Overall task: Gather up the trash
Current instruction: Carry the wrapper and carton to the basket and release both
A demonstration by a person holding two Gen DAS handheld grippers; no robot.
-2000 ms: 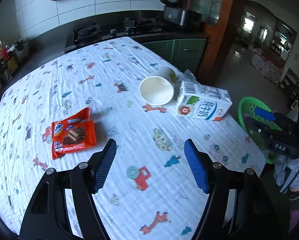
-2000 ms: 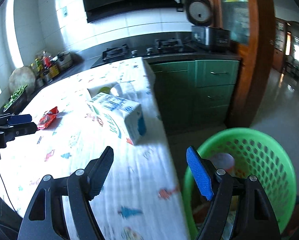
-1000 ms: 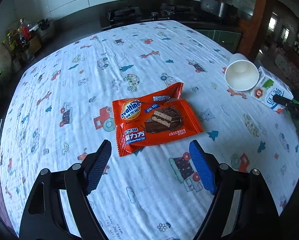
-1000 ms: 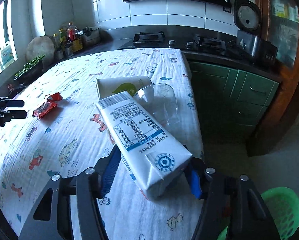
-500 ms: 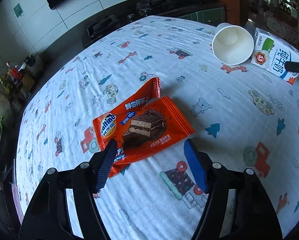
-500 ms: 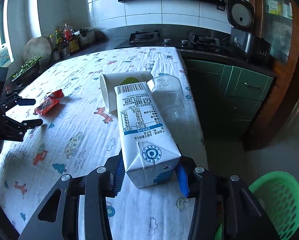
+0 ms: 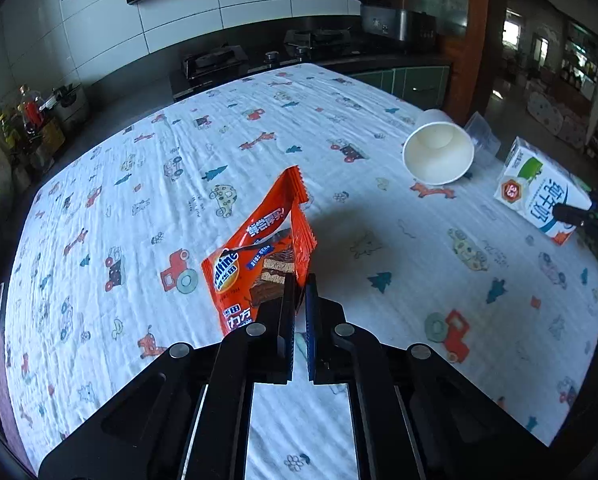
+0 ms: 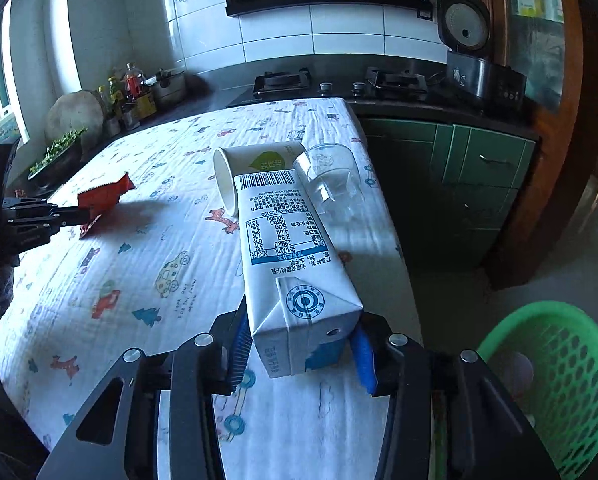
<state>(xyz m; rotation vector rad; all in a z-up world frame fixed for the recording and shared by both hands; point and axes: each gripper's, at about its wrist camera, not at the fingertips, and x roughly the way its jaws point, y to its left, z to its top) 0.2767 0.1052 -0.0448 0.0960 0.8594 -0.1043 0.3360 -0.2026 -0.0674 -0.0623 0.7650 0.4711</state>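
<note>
The left tool (image 7: 297,292) has just clamped the orange wrapper (image 7: 259,256), lifting it; the right tool (image 8: 299,344) grips the milk carton (image 8: 291,264); basket (image 8: 555,384) at four o'clock.

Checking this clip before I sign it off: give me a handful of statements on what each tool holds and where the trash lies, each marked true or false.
1. The left tool is shut on the orange snack wrapper. True.
2. The right tool is empty. False: it grips the milk carton by its near end.
3. The paper cup stands upright. False: it lies on its side on the tablecloth, mouth toward the left tool's camera.
4. A clear plastic cup lies beside the paper cup. True.
5. The green basket sits on the table. False: it stands on the floor past the table's edge.
</note>
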